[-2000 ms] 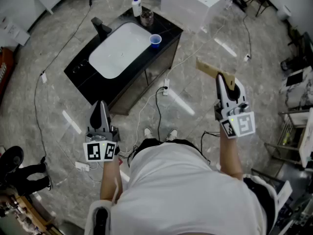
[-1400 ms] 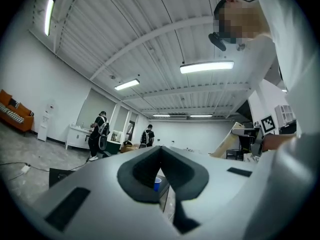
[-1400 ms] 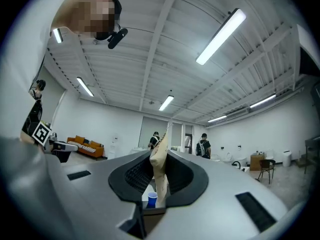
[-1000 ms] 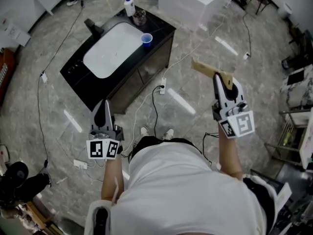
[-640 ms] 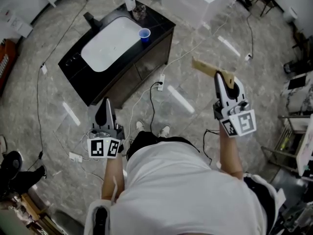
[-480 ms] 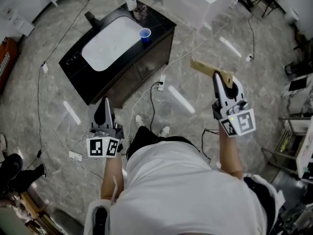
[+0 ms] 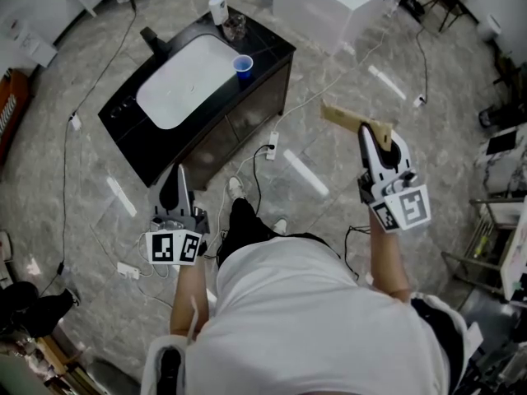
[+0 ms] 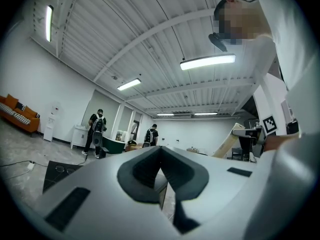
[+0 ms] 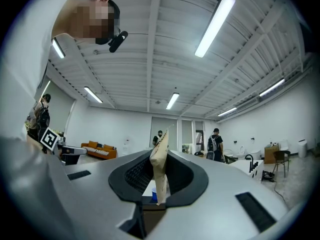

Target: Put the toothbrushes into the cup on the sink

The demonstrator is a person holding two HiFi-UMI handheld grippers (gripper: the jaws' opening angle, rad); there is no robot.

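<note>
The fingers (image 9: 186,178) of the right gripper (image 9: 159,160) were clenched on a flat tan packet (image 9: 159,170). It stood on edge between them and rose past their tips. In the head view the packet (image 7: 346,118) jutted out of that gripper (image 7: 367,132) toward the upper left, right of centre in the frame. Whether it was a wrapped toothbrush could not be told, though that seemed likely. The left gripper (image 8: 161,153) had its fingers pressed together with nothing between them.

The step in hand looked like the carry. The blue cup (image 7: 242,62) stood on the black surface (image 7: 272,46) beside the sink (image 7: 185,81), in the upper left of the head view and well apart from both grippers. The next move would call for closing on the sink and bringing the packet over the cup's mouth. It would then need turning end-down before the fingers let go. The cup looked light, so a sideways knock might tip it.

Both forearms were held forward with elbows bent and the grippers pointing up the frame, their marker cubes toward the camera. The left gripper (image 7: 170,179) sat at lower left, the right one higher at mid right. One leg (image 7: 239,225) reached ahead, as if in mid-stride.
</note>
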